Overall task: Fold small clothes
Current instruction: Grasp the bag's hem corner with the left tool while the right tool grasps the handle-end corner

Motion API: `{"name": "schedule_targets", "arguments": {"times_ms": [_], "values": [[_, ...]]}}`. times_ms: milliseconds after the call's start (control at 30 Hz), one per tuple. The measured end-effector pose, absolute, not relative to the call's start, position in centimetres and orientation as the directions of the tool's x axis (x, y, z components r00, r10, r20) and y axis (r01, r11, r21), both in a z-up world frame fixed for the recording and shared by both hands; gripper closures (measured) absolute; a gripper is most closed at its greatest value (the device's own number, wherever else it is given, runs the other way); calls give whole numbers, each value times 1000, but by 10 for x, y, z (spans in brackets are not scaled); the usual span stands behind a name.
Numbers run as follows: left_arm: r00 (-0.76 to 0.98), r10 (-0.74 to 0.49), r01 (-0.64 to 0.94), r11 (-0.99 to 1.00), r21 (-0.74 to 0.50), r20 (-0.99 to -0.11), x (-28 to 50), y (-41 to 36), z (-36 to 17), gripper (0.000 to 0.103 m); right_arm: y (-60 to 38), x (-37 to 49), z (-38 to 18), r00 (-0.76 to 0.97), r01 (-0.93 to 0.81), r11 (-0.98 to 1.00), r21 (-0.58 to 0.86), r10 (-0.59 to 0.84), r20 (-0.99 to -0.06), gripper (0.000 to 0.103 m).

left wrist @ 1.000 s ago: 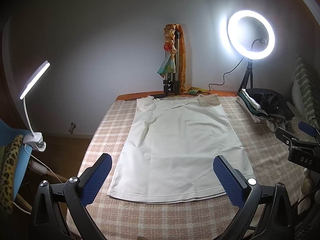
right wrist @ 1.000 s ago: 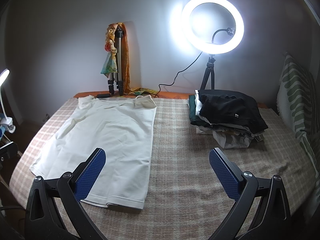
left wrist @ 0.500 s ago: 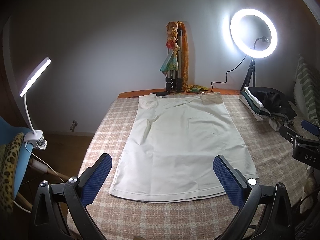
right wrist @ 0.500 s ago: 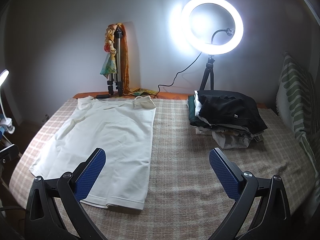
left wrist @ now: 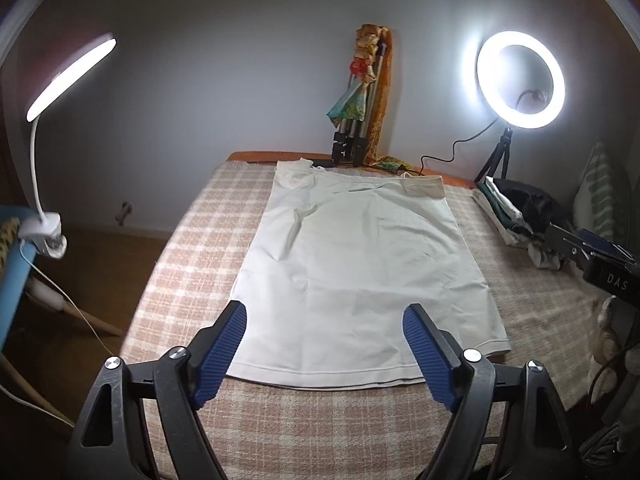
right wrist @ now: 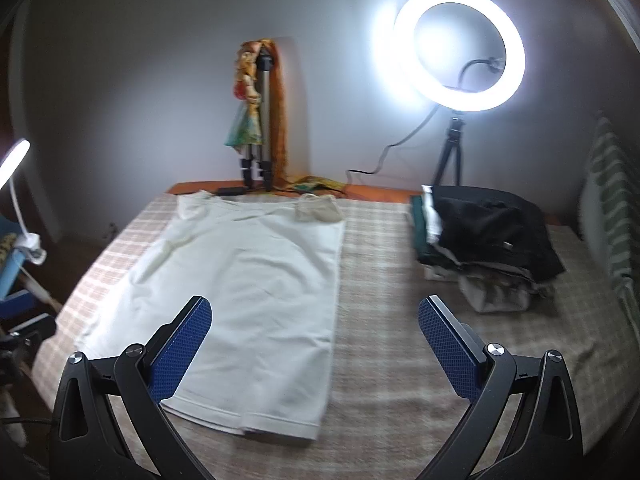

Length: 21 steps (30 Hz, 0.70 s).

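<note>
1. Both tongs point down at a bed with a checked cover [left wrist: 192, 248].
2. Left gripper [left wrist: 324, 354]: its two blue pads are closing in. They hang over the near hem of a white top [left wrist: 360, 264]. The pads do not press on the cloth, so it holds nothing.
3. Right gripper [right wrist: 316, 350]: its blue pads stand wide apart. They grip nothing. One pad is over the near right part of the white top [right wrist: 256, 280], the other is over the bare cover.
4. The white top lies flat on the left half of the bed. Its hem is near and its neck is far, by the wall. A small bit at the far right corner is folded over.
5. To the right of the top, well apart from it, sits a pile of clothes [right wrist: 484, 240] with a black one on top.
6. Far behind the pile, a ring light [right wrist: 460, 48] glows on a small stand.
7. A folded tripod [left wrist: 360, 120] with bright cloth on it leans on the far wall.
8. On the left, a clip lamp [left wrist: 68, 76] shines.
</note>
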State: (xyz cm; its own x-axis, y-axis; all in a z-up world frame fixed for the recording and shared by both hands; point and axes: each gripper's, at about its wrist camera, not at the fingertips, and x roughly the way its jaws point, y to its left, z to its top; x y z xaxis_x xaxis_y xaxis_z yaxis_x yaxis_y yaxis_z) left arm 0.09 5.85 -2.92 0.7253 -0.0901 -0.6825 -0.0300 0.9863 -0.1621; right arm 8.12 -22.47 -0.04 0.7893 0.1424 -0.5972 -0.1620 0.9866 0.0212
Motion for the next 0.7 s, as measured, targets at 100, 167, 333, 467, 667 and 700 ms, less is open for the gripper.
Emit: {"name": "schedule_targets", "arguments": {"times_ms": [100,167,333,467,667,700], "values": [[714,-65,-66,985,-160,-697,2,73,-37,38,-212,93,6,783,-222,974,36,200,-589,0],[703,-52,-85,984,-156,-709,4,82,-44,46,-201,103,10,776,-260,965,19,221,-591,0],[674,-47,-118,978,-170,-737,6,106,-63,57,-165,138,15,729,-352,935,39,300,-615,1],[644,-61,-125,975,-184,-762,11,120,-82,58,-134,168,11,657,-434,896,92,385,-648,10],[581,-103,-146,963,-228,-807,22,135,-114,63,-86,214,-5,554,-505,849,158,459,-695,24],[571,-113,-148,960,-237,-813,24,137,-118,63,-81,220,-9,538,-511,843,170,467,-702,24]]}}
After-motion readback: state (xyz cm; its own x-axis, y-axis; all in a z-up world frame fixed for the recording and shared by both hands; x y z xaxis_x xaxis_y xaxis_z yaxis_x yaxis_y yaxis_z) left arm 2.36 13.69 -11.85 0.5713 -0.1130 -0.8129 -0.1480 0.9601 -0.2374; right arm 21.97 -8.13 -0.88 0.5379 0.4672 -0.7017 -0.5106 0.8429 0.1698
